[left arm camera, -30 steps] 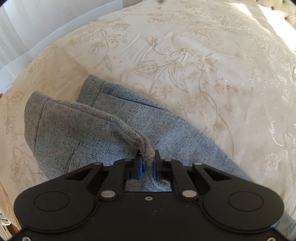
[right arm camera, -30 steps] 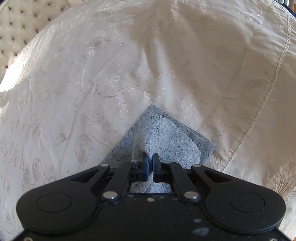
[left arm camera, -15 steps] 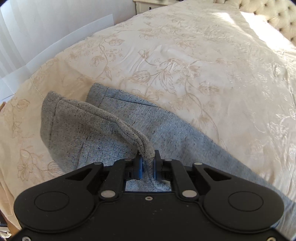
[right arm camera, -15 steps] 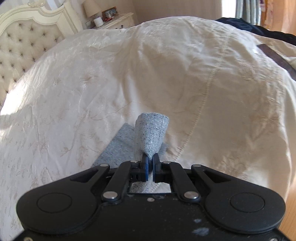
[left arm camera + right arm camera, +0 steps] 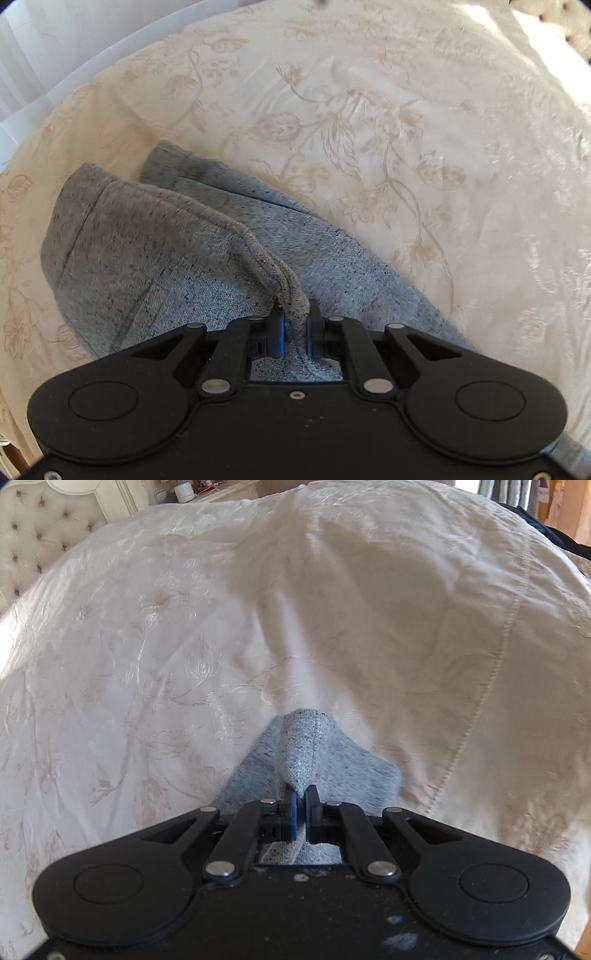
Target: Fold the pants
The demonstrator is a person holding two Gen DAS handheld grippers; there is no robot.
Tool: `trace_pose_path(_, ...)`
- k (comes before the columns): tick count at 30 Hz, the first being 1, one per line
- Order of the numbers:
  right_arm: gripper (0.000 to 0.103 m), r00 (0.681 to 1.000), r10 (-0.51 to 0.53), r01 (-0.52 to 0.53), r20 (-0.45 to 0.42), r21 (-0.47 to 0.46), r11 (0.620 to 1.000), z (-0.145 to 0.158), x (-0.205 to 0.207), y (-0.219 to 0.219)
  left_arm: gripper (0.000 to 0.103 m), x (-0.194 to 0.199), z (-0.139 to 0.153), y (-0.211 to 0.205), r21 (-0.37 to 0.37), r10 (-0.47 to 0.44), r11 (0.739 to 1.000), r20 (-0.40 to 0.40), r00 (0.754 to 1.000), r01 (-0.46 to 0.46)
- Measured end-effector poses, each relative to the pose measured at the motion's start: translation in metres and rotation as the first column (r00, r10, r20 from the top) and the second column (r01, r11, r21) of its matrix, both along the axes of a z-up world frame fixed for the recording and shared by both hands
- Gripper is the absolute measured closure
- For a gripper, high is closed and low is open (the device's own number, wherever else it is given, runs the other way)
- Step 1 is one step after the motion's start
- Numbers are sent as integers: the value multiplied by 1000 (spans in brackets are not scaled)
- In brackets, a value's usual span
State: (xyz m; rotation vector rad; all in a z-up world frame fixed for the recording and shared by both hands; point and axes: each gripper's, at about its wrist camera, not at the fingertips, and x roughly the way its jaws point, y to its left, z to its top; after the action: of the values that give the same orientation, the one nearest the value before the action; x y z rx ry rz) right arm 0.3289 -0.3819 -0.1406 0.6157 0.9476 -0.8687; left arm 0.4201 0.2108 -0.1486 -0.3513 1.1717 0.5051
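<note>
We have the grey pants (image 5: 192,258) lying on the bed (image 5: 406,129) near its edge, left tongs (image 5: 295,328) and right tongs (image 5: 302,812) each clenched on a hem. Soft, limp cloth: seams grip best.

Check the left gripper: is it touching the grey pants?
Touching. The left wrist view shows the left gripper shut on a raised fold of the grey pants, the cloth pinched between its fingers above the bedspread.
</note>
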Motion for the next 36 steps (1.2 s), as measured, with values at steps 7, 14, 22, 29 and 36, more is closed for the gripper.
trace_pose_path(7,98,992,106,-108,-70,-29,994,-29,42,5,89,16,-16,-1,37,4,999,-41,999,-3)
trace_pose_path(14,86,993,119,-118,-17,48,992,-42,56,-9,85,27,-22,5,21,9,1000,-63,998,-8)
trace_pose_path(22,76,976,160,-173,149,80,982,-3,18,-37,77,26,-18,2,29,-47,998,-42,998,48)
trace_pose_path(29,73,970,211,-220,119,68,973,7,-54,-51,77,28,-15,-2,76,-77,994,-22,997,79)
trace_pose_path(36,73,969,239,-243,65,63,968,-21,-86,-51,72,36,-11,-5,169,-55,984,-6,998,55)
